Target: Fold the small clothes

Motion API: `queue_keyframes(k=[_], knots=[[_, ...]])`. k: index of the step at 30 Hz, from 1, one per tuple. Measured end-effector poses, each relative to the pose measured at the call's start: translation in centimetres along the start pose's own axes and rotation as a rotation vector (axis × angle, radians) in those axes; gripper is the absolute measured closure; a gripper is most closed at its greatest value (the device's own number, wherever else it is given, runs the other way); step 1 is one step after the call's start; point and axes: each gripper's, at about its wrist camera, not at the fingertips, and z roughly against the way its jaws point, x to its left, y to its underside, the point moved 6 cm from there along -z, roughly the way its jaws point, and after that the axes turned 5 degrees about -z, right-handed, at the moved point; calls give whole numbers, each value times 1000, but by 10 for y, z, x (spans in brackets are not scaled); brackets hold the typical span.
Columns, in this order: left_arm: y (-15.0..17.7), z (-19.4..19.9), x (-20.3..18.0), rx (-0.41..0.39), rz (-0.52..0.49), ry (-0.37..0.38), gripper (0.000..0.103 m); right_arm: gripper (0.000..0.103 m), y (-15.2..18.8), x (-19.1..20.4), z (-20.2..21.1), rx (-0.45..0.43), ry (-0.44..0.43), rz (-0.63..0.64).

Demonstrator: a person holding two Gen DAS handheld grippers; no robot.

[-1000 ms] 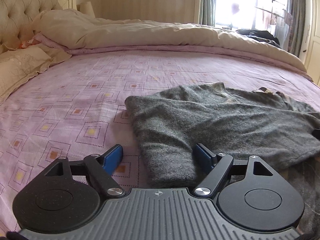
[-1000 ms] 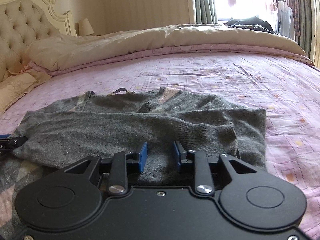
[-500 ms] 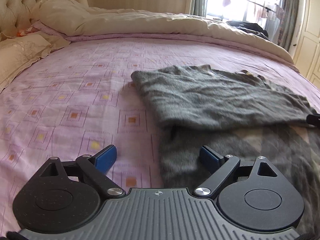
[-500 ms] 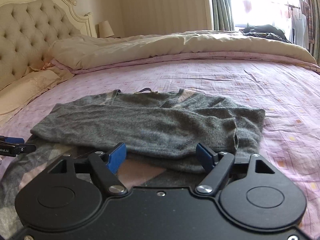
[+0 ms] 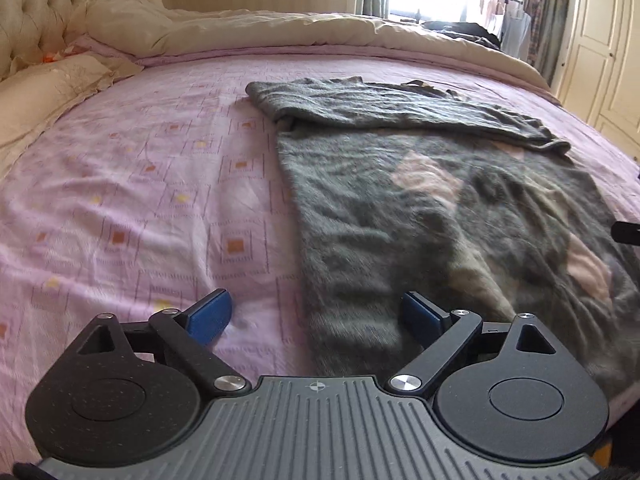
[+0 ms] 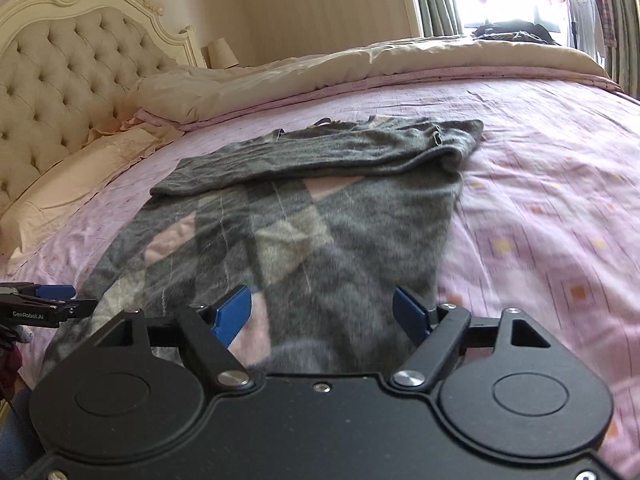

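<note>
A grey argyle sweater with pink diamonds lies flat on the pink bedsheet. Its sleeves are folded across the far part. My left gripper is open and empty, above the sweater's near left corner. My right gripper is open and empty, above the near hem of the sweater. The left gripper also shows at the left edge of the right wrist view.
A cream duvet is bunched along the far side of the bed. A tufted headboard and pillows stand to the left. A wardrobe stands at the right, with a window beyond the bed.
The right gripper has opened and let go of the folded sleeve. Both grippers have pulled back towards the near hem, so more of the sweater's body shows.
</note>
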Motion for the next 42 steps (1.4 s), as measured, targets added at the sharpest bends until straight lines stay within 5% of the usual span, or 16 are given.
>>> queue_keyframes(k=[19, 24, 27, 36, 39, 42], knots=[[36, 36, -34, 7, 49, 80, 12, 22, 61, 4, 59, 60, -25, -133], [37, 38, -37, 8, 62, 104, 14, 21, 69, -6, 60, 73, -77, -221], [37, 42, -38, 9, 87, 128, 23, 21, 68, 0, 57, 75, -139, -240], [39, 47, -39, -19, 164, 205, 23, 21, 68, 7, 50, 69, -213, -292], [37, 46, -35, -38, 199, 224, 30, 32, 68, 4, 50, 68, -206, -304], [36, 45, -30, -41, 204, 192, 61, 59, 70, 0, 50, 80, -166, -297]])
